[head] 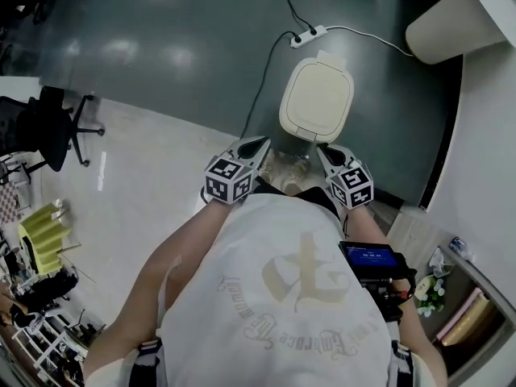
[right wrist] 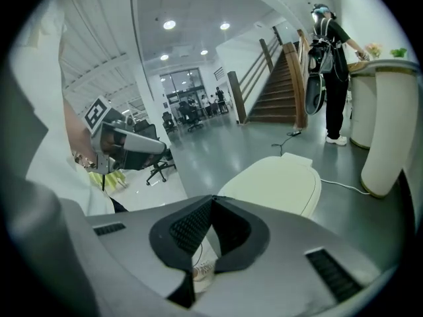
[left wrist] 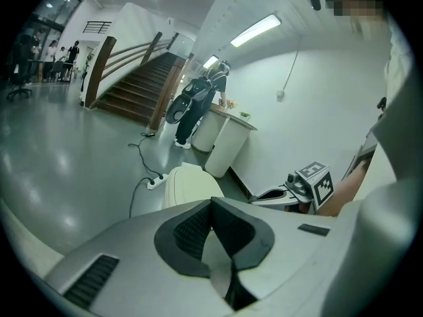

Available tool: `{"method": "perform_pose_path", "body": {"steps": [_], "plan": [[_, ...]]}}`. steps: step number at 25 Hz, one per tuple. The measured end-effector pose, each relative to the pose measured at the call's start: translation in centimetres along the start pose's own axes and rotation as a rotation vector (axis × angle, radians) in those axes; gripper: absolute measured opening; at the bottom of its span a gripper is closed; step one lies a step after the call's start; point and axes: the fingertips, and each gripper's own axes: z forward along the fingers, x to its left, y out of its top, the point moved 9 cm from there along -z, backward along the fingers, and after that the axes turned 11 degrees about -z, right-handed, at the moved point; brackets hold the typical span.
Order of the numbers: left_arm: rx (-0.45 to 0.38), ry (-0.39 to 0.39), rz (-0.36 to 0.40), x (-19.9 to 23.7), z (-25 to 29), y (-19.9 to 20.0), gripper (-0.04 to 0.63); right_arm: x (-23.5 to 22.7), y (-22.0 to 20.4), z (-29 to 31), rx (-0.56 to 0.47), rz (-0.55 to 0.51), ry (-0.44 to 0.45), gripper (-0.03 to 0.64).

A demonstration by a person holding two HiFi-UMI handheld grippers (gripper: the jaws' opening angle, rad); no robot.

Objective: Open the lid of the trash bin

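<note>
The person stands over the bin, whose cream lid (head: 316, 99) lies closed on the dark floor at 12 o'clock, just beyond both grippers. The left gripper (head: 260, 143) and right gripper (head: 323, 148) hover side by side at chest height, well above the lid and touching nothing. Each has its fingers brought together tip to tip, with nothing held between them.

The hinge tab (head: 330, 57) sits at the lid's far, 12 o'clock edge, so the free lip is probably at 6 o'clock, nearest the person. The step likely goes best by lowering one gripper to that near lip, catching it from below with the fingertips, and swinging it up and back about the hinge. The other gripper can stay clear or steady the body.

The head view alone gives the lid's full outline and the power strip (head: 310, 35) behind it. The left gripper view adds a staircase (left wrist: 132, 88) and a second person (left wrist: 198, 104) at a counter, both unseen from above. The right gripper view shows the lid's low domed profile.
</note>
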Motion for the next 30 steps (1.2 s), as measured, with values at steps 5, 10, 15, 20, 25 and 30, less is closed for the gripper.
{"method": "perform_pose_path", "body": {"steps": [5, 10, 15, 20, 25, 30], "plan": [[0.013, -0.004, -0.019, 1.9, 0.6, -0.4, 0.012, -0.6, -0.3, 2.7, 0.083, -0.038, 0.002, 0.002], [0.019, 0.007, -0.053, 3.2, 0.4, -1.3, 0.013, -1.0, -1.0, 5.4, 0.165, -0.088, 0.017, 0.002], [0.026, 0.022, -0.077, 4.4, 0.2, -2.0, 0.012, -1.8, -1.6, 7.9, 0.255, -0.139, 0.016, 0.002], [0.019, 0.039, -0.090, 5.7, -0.5, -2.5, 0.012, -1.6, -2.3, 9.9, 0.353, -0.212, 0.017, 0.002], [0.010, 0.055, -0.108, 6.5, -1.5, -3.3, 0.012, -0.6, -3.1, 11.5, 0.431, -0.274, 0.039, 0.002], [0.008, 0.068, -0.131, 6.2, -1.8, -3.8, 0.012, -0.9, -3.3, 11.9, 0.475, -0.317, 0.025, 0.002]]}}
